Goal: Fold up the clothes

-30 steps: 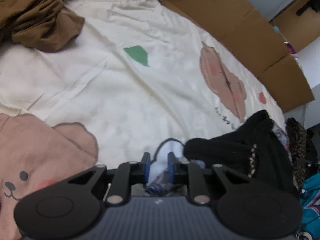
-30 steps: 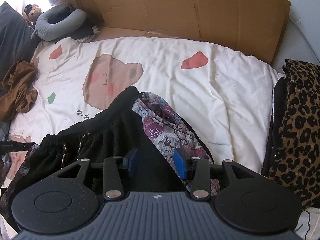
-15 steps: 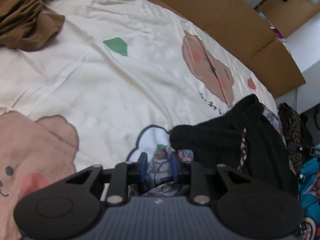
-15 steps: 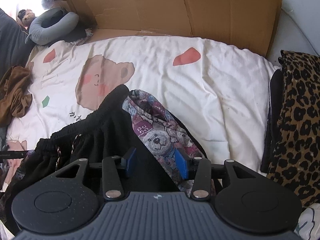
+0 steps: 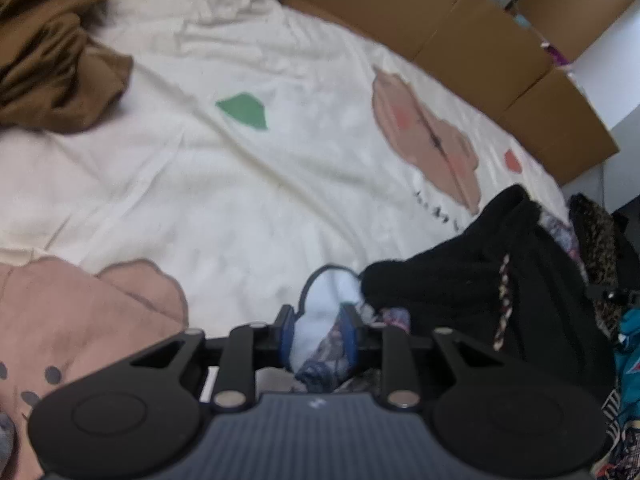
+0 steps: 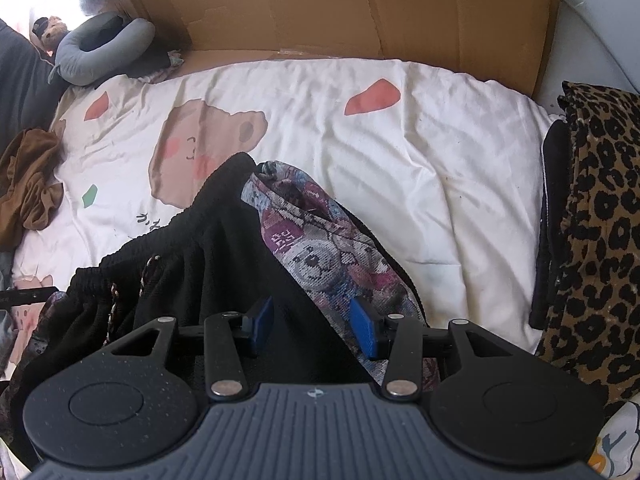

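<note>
Items, near to far:

1 left gripper (image 5: 317,336) – blue pads a narrow way apart; fold of patterned cloth sits between them, but pic is blurred, so can't tell if pads press it or have let go.

1 right gripper (image 6: 312,326) – pads stand wider apart, straddling black fabric w/ patterned cloth against the right pad; firm grip or loose, can't tell.

1 black garment (image 6: 200,256) – elastic waistband, braided drawstring; lies bunched on the near part of the bedspread, just ahead of both grippers. Lower part hidden under gripper bodies.

1 bear-pattern knit (image 6: 316,256) – purple/blue/grey; runs from under the black garment toward the right gripper. Full shape not readable; may be the lining or a separate piece.

1 bedspread (image 6: 440,152) – cream, cartoon bears, red & green patches; creased.

1 brown garment (image 5: 52,60) – crumpled, far left, well apart from the black one; cut off by pic edge.

1 leopard-print cloth (image 6: 600,240) – right edge, over a dark layer; partly cut off.

1 teal printed item (image 5: 628,360) – sliver only, unidentifiable.

1 grey neck pillow (image 6: 100,52) – far corner, small plush toy beside it.

Cardboard sheets (image 6: 360,8) – along the far side; count unclear.
</note>
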